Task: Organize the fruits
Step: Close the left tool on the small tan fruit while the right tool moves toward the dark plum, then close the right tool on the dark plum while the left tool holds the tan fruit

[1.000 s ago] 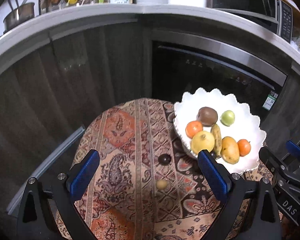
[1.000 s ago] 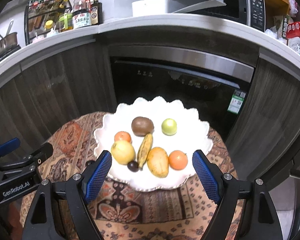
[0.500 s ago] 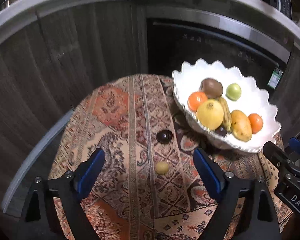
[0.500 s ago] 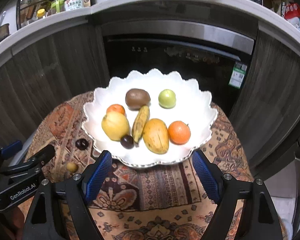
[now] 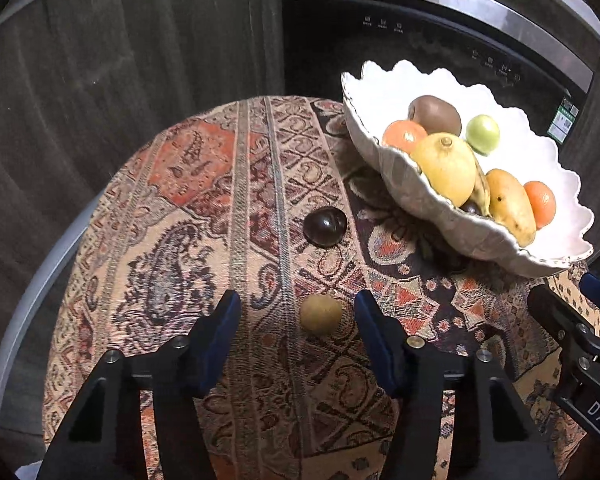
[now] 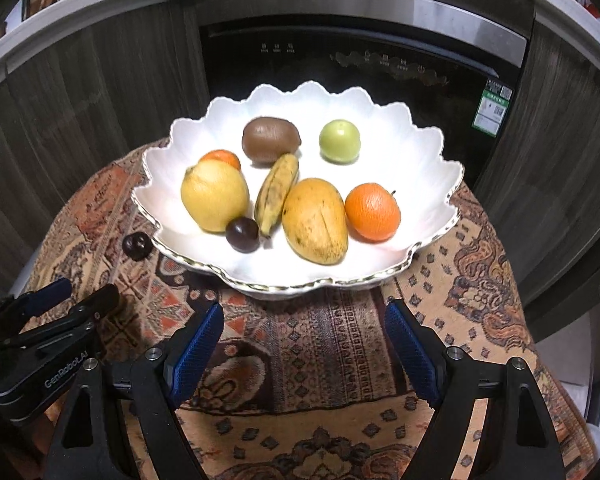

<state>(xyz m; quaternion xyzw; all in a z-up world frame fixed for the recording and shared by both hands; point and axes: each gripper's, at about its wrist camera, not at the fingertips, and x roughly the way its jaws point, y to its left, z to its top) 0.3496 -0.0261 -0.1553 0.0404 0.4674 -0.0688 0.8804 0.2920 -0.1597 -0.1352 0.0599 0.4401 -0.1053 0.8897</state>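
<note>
Round desk under a patterned paisley cloth, set before dark wood cabinet fronts and a black built-in appliance with a steel trim bar. Item one: white scalloped bowl, gold-edged rim, standing on the far right part of the desk as the left wrist view shows it. Contents: one brown kiwi, one small green fruit, one large yellow citrus with an orange partly hidden behind it, one spotted banana, one mango, a second orange at the right, and one dark plum touching the citrus and the banana tip. Item two: a second dark plum loose on the cloth, just outside the bowl's left wall. Item three: small tan round fruit loose on the cloth, nearer the camera than the loose plum. Left gripper: fingers apart and just closing in, the tan fruit lying between them, closer to the right-hand finger, not visibly touched by either pad. Right gripper: fingers wide apart, nothing between them, held over bare cloth just in front of the bowl's near rim. Each gripper's black body shows at the edge of the other's view.
</note>
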